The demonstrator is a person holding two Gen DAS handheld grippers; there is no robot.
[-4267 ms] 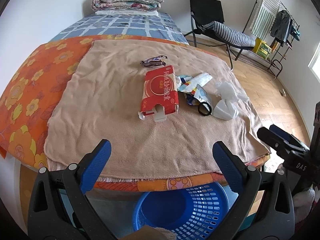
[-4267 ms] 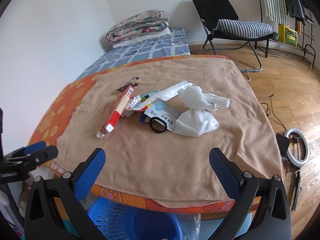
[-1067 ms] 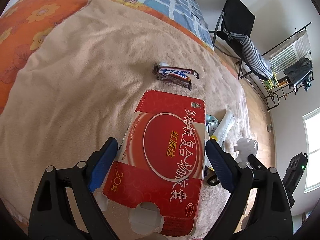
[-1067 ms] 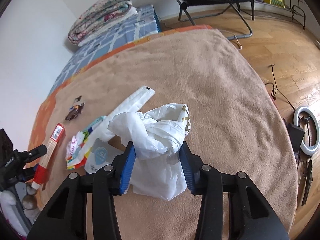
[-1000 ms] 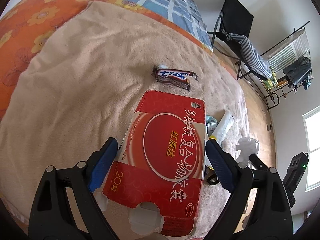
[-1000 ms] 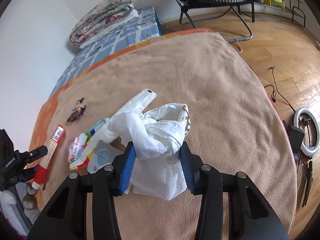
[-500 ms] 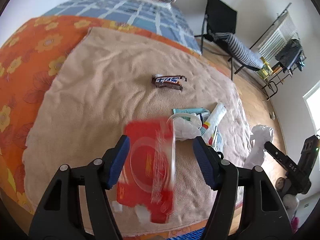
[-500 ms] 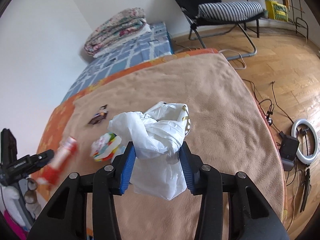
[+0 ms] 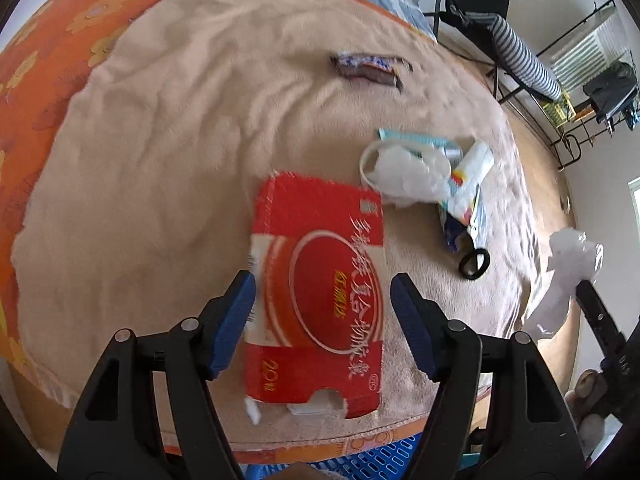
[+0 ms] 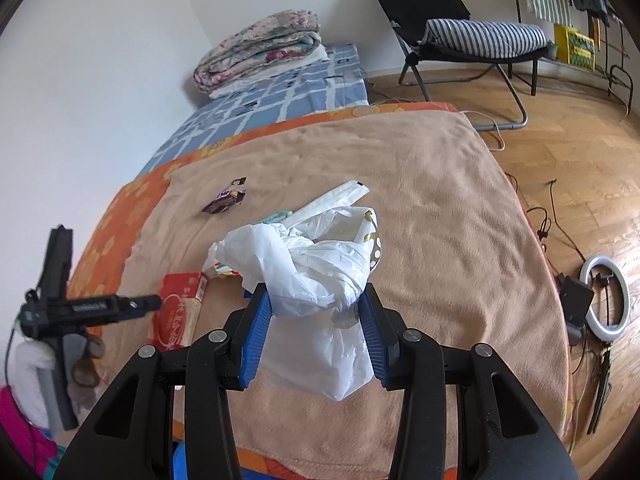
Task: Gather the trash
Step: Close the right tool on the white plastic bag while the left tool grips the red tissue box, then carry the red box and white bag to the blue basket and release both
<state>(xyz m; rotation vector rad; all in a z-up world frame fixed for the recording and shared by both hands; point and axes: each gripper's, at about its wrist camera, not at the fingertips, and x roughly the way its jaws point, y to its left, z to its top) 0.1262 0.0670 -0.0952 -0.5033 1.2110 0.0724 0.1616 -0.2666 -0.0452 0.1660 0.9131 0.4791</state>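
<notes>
On the tan blanket [image 9: 168, 152] near its front edge lies the red carton [image 9: 320, 292], between the blue pads of the left gripper [image 9: 323, 320], whose jaws are opening and stand just clear of its sides. Beyond it lie a candy wrapper [image 9: 366, 68] and loose wrappers [image 9: 464, 196]. Above the blanket, the right gripper [image 10: 316, 332] pinches a crumpled white plastic bag [image 10: 316, 280].

So the bed [image 10: 460, 208] has a fuzzy tan blanket [image 9: 168, 152] over an orange flowered sheet [image 9: 36, 60]. On the blanket: a flat red cardboard box [image 9: 320, 292] right ahead of the left claw, a brown candy wrapper [image 9: 366, 68] well beyond it, and a pile of white and coloured plastic wrappers [image 9: 432, 176] plus a black ring [image 9: 474, 264] off to the claw's right.
</notes>
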